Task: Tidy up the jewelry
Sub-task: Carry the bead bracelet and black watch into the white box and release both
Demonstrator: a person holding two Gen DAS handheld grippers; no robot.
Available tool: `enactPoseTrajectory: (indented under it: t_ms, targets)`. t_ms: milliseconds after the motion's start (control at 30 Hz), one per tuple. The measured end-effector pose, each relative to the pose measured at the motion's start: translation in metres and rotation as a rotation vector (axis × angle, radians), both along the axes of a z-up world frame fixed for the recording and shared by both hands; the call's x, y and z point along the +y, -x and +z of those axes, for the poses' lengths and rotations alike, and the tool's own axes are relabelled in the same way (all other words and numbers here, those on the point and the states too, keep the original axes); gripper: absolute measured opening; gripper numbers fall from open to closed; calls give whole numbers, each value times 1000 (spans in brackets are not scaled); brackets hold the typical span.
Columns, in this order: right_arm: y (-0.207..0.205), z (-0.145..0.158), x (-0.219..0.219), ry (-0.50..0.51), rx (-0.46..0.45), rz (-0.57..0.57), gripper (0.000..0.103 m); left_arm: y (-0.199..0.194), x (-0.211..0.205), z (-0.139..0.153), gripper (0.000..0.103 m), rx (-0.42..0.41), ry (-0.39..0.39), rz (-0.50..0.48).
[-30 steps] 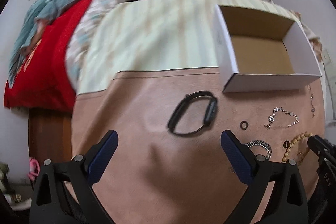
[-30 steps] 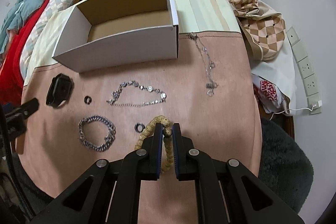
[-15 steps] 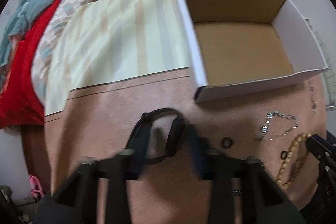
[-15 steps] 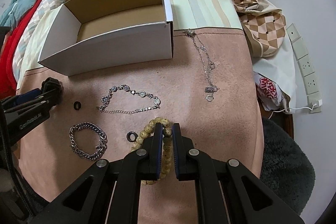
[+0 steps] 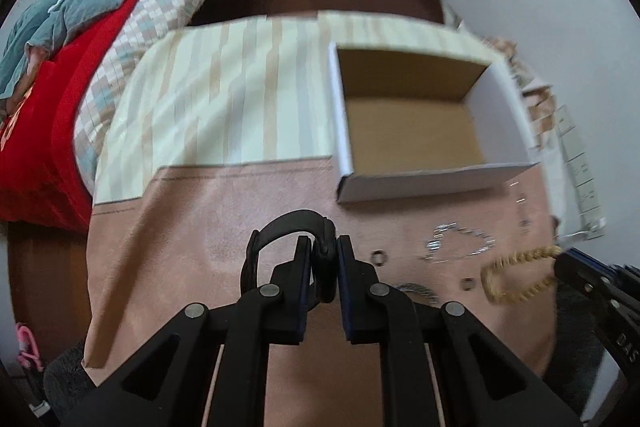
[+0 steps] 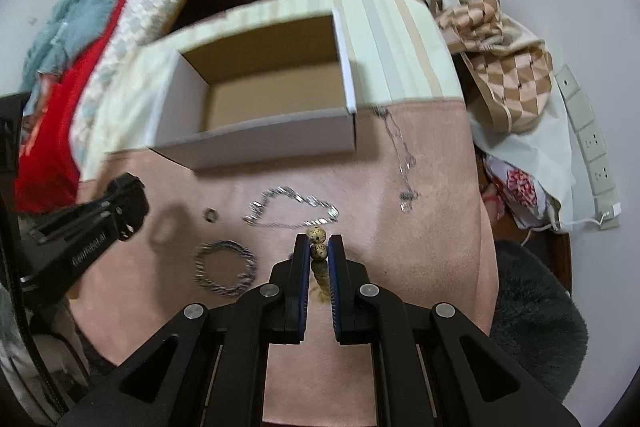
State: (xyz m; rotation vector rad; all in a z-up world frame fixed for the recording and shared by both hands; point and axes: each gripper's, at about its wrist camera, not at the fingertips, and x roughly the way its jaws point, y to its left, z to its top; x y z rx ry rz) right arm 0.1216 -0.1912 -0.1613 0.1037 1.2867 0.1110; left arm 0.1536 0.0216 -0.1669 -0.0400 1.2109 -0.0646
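Closest to the left wrist camera, the left gripper point(image 5: 323, 250) has its two fingers closed on the black loop-shaped wristband point(image 5: 280, 247), pinching the thick right side of the band between the blue pads. The band seems lifted a little above the pink suede-like table mat point(image 5: 180, 267), but I cannot tell this for sure.

Nearest in the right wrist view, the right gripper point(image 6: 319, 247) is closed on the tan wooden bead bracelet point(image 6: 317, 241); two speckled beads stand out above the fingertips and the other beads hang down between the fingers. From the left camera the same bracelet point(image 5: 516, 275) hangs as a loop from the right gripper point(image 5: 560, 259), off the mat.

Just beyond the right gripper, several pieces lie on the mat: a thick silver chain bracelet point(image 6: 224, 269) to the left, a thin silver link bracelet with small stones point(image 6: 292, 213) ahead, and a small dark ring point(image 6: 211, 215) between them and the left gripper point(image 6: 128, 203). A long thin silver necklace point(image 6: 402, 163) lies further right, and its upper end reaches the corner of the box.

Farther back stands the open white cardboard box with a brown inside point(image 6: 260, 143), partly on the mat and partly on the pale striped tablecloth point(image 5: 220, 99). I see nothing inside the box. Behind the table is a bed with a red and a grey-blue blanket point(image 5: 68, 11).
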Motion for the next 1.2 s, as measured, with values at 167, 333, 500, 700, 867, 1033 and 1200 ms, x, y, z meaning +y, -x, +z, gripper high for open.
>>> enactPoseTrajectory:
  t_ms: [167, 333, 500, 700, 867, 1033, 1200]
  targets:
    - [-10, 50, 4, -58, -76, 28, 9, -9, -3, 52, 10, -78, 87, -9]
    - [-46, 93, 9, -86, -156, 65, 9, -47, -9, 76, 10, -88, 183, -15]
    - [-98, 89, 17, -77, -159, 97, 9, -91, -8, 58, 10, -29, 275, 11]
    - [-147, 45, 23, -78, -79, 105, 9, -126, -10, 22, 10, 69, 360, 35]
    - [-164, 20, 19, -125, -36, 109, 9, -143, -11, 4, 10, 130, 390, 63]
    - [-170, 5, 17, -204, 48, 124, 13, -146, -13, 9, 41, 127, 343, 70]
    - [-163, 7, 12, -167, 43, 103, 47, -135, -6, 25, 72, 49, 242, 72]
